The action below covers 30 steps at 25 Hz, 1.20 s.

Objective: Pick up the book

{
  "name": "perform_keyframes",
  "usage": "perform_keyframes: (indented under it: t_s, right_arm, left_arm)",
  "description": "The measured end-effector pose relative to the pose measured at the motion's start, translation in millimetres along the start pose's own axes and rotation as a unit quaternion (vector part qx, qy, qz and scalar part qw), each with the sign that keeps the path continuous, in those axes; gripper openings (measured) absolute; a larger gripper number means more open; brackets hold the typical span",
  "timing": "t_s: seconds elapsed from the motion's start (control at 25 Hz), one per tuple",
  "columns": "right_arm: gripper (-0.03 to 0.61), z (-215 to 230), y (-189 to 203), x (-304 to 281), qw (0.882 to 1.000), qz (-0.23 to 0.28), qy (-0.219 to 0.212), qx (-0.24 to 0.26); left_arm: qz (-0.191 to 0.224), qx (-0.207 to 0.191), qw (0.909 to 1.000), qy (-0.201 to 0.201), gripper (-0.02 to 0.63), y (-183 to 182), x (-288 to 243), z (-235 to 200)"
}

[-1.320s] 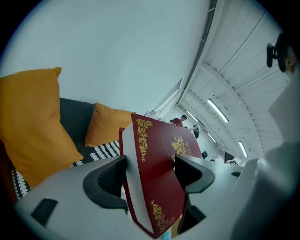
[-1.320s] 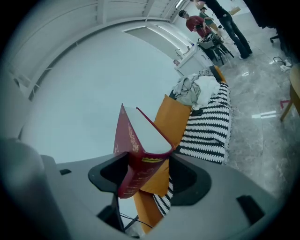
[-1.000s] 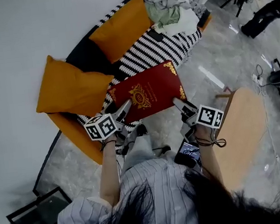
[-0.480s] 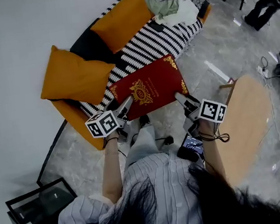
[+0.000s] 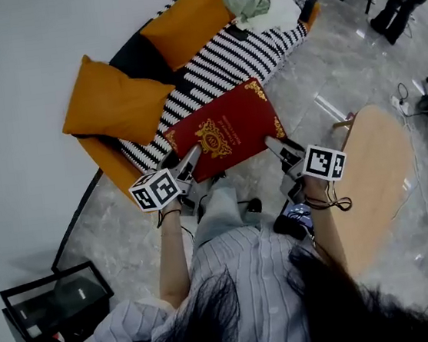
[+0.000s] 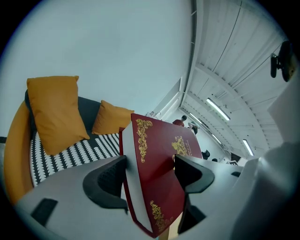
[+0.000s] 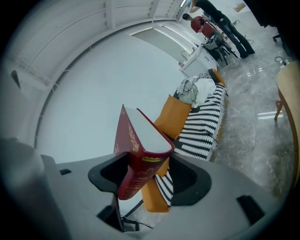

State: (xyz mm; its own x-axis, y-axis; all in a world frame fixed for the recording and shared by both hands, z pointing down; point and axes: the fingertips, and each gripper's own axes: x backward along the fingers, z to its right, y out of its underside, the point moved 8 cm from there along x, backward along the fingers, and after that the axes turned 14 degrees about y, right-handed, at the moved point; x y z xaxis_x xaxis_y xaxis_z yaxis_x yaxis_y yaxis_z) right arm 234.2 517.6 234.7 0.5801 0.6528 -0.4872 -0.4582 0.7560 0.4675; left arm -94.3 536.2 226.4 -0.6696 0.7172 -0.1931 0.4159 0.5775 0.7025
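A large dark red book (image 5: 225, 132) with gold ornament hangs in the air in front of the sofa, cover up. My left gripper (image 5: 184, 163) is shut on its near left corner. My right gripper (image 5: 275, 146) is shut on its near right corner. The left gripper view has the red cover (image 6: 161, 164) and white page edge clamped between the two dark pads of my left gripper (image 6: 150, 174). In the right gripper view the spine (image 7: 140, 169) sits pinched between the jaws of my right gripper (image 7: 143, 176).
Behind the book is a sofa with a black-and-white striped seat (image 5: 216, 61), two orange cushions (image 5: 116, 101) and a heap of clothes (image 5: 255, 2). A round wooden table (image 5: 377, 177) stands at the right. A dark glass box (image 5: 53, 310) sits on the floor at lower left. People stand far off at upper right.
The book has stayed clamped in both grippers while the view shifted: the sofa now sits a little farther from me and the book rides slightly higher in the picture.
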Motion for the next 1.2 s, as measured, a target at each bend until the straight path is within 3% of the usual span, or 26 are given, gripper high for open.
perform_keyframes:
  t_s: [0.44, 1.2]
  right_arm:
    - [0.287, 3.7, 24.6, 21.5, 1.0, -0.008, -0.011, 0.004]
    - [0.287, 4.1, 21.4, 25.0, 1.0, -0.002, -0.013, 0.011]
  left_arm:
    - [0.015, -0.001, 0.9998, -0.016, 0.337, 27.1, 27.2, 18.8]
    - [0.011, -0.002, 0.9998, -0.014, 0.337, 25.5, 24.2, 22.1]
